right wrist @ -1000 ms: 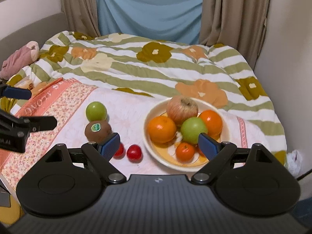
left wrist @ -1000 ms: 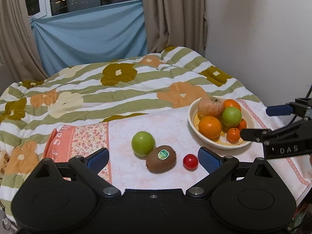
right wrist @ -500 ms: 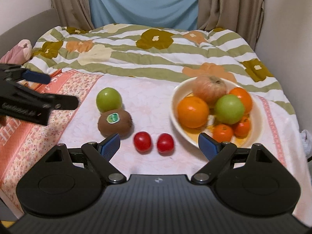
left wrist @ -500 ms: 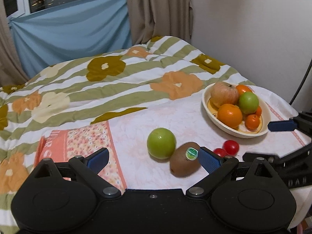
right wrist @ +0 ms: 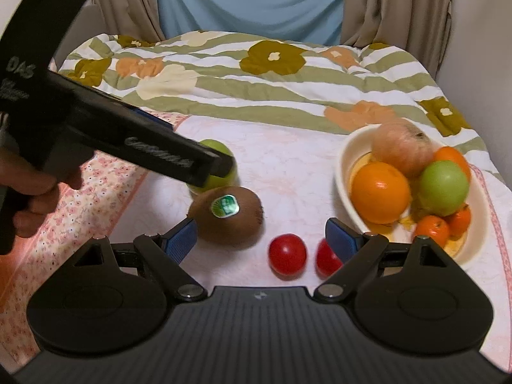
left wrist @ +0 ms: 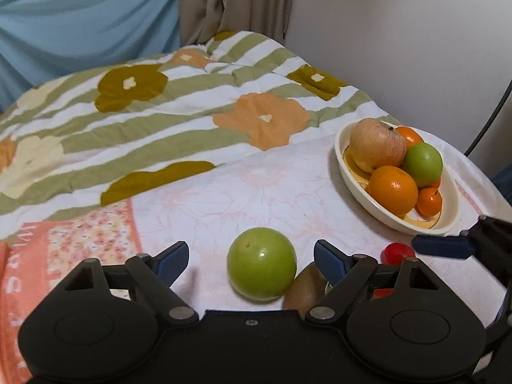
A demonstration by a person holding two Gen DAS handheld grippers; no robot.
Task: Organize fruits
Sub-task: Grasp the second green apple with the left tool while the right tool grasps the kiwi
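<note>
Floral bedcloth [left wrist: 243,192] carried loose fruit; the left gripper [left wrist: 251,256], jaws just narrowing yet unclamped, bracketed a round green apple [left wrist: 261,263]. Closing seemed next. The right gripper [right wrist: 260,240] gaped empty.

Warm indoor light; fisheye warp — slight blur

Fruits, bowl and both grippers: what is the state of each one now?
Loose green apple: on the cloth, between the open left gripper's fingers.
Kiwi: on the cloth, touching that apple.
Two tomatoes: loose on the cloth.
Bowl: holding fruit.
Left gripper: open, jaws just been closing.
Right gripper: open, empty.
</note>
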